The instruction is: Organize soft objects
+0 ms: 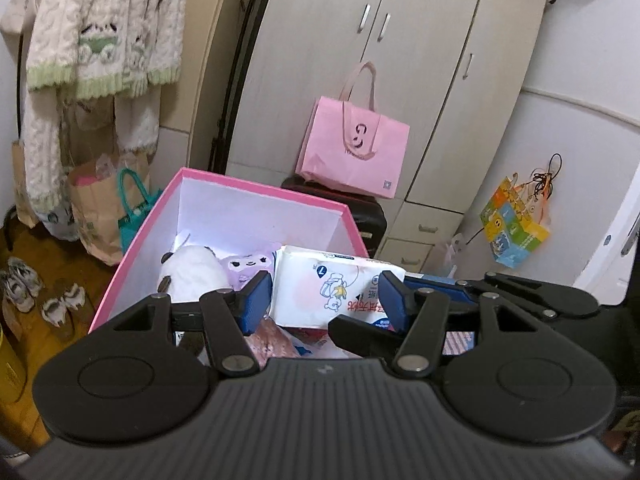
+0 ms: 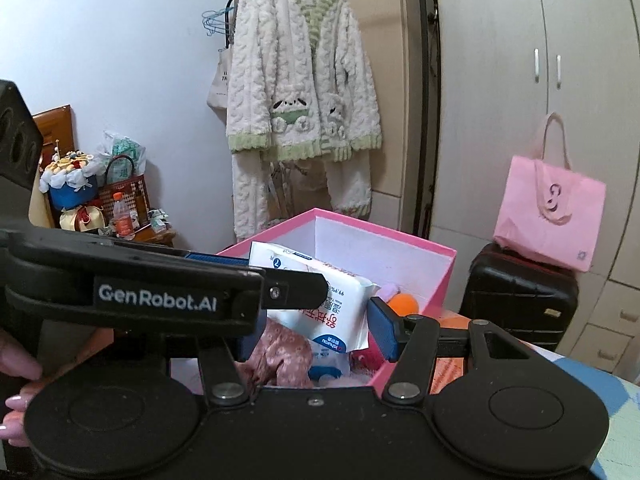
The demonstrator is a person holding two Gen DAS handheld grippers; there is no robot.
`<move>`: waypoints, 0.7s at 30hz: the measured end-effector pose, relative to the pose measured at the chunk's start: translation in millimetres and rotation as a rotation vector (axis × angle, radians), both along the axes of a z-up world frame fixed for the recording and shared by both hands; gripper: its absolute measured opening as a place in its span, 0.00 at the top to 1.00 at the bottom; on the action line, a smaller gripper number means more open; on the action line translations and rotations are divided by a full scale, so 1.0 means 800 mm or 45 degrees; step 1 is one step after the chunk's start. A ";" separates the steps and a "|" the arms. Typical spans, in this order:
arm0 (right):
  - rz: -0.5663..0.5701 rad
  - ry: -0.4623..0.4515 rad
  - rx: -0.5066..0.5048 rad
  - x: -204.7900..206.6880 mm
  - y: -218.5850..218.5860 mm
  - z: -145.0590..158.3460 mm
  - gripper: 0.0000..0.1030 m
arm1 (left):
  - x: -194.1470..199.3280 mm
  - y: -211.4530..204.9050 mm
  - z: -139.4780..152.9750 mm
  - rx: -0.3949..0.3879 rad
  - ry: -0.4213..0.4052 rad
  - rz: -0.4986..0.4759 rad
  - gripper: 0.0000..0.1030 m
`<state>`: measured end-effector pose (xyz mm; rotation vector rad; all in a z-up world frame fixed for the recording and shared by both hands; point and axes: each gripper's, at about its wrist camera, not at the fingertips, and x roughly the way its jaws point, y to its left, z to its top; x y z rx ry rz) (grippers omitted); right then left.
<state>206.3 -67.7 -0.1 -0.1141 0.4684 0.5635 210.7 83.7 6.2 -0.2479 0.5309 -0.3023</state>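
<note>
Scene: open pink cardboard box (image 1: 224, 216) holding a white plush toy (image 1: 192, 272) against its left wall
Pack: white plastic wet-wipe pack (image 1: 320, 288), tilted over the box's right side
Left gripper (image 1: 324, 304): blue pads spread either side of the pack; grip cannot be told
Right gripper (image 2: 308, 320): jaws apart, empty
Advice: lower the pack flat, beside the plush toy, clear of the rim

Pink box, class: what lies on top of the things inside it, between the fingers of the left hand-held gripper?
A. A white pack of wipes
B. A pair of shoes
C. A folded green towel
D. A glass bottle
A: the white pack of wipes rests atop the soft things in the pink box, between the fingers of the open left hand-held gripper.
</note>
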 end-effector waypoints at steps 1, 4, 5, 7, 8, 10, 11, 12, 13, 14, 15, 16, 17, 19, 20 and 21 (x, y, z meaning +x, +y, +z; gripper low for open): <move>-0.005 0.009 -0.004 0.006 0.002 -0.004 0.41 | 0.007 0.003 -0.003 -0.012 0.024 -0.007 0.45; -0.023 0.047 -0.033 0.021 0.009 -0.019 0.41 | 0.025 0.010 -0.014 -0.052 0.091 -0.018 0.45; -0.028 0.058 -0.035 0.025 0.009 -0.022 0.41 | 0.029 0.012 -0.018 -0.058 0.107 -0.013 0.45; -0.027 0.090 -0.028 0.032 0.010 -0.028 0.42 | 0.032 0.012 -0.024 -0.048 0.115 0.009 0.45; -0.021 0.098 -0.024 0.034 0.010 -0.029 0.42 | 0.032 0.012 -0.026 -0.044 0.108 0.012 0.45; 0.000 0.090 -0.029 0.034 0.013 -0.030 0.42 | 0.031 0.013 -0.026 -0.043 0.096 0.020 0.45; 0.002 0.073 -0.046 0.033 0.015 -0.030 0.42 | 0.030 0.014 -0.025 -0.036 0.087 0.039 0.45; -0.002 0.055 -0.067 0.032 0.018 -0.030 0.42 | 0.029 0.014 -0.024 -0.020 0.074 0.059 0.44; -0.009 0.040 -0.087 0.030 0.020 -0.030 0.42 | 0.026 0.014 -0.022 0.006 0.056 0.087 0.44; -0.014 0.033 -0.096 0.030 0.019 -0.030 0.42 | 0.023 0.015 -0.021 0.026 0.043 0.108 0.43; -0.016 0.035 -0.092 0.029 0.016 -0.029 0.42 | 0.019 0.017 -0.020 0.037 0.034 0.122 0.43; -0.019 0.043 -0.076 0.026 0.012 -0.029 0.42 | 0.015 0.020 -0.019 0.041 0.029 0.131 0.43; -0.022 0.046 -0.059 0.022 0.007 -0.028 0.42 | 0.011 0.023 -0.017 0.035 0.028 0.131 0.42; -0.024 0.032 -0.043 0.011 -0.002 -0.025 0.42 | 0.001 0.030 -0.015 0.021 0.029 0.128 0.42; -0.026 0.019 -0.043 0.004 -0.005 -0.023 0.42 | -0.004 0.032 -0.013 0.021 0.029 0.130 0.42; -0.026 0.010 -0.044 -0.002 -0.008 -0.021 0.42 | -0.009 0.032 -0.011 0.025 0.026 0.131 0.41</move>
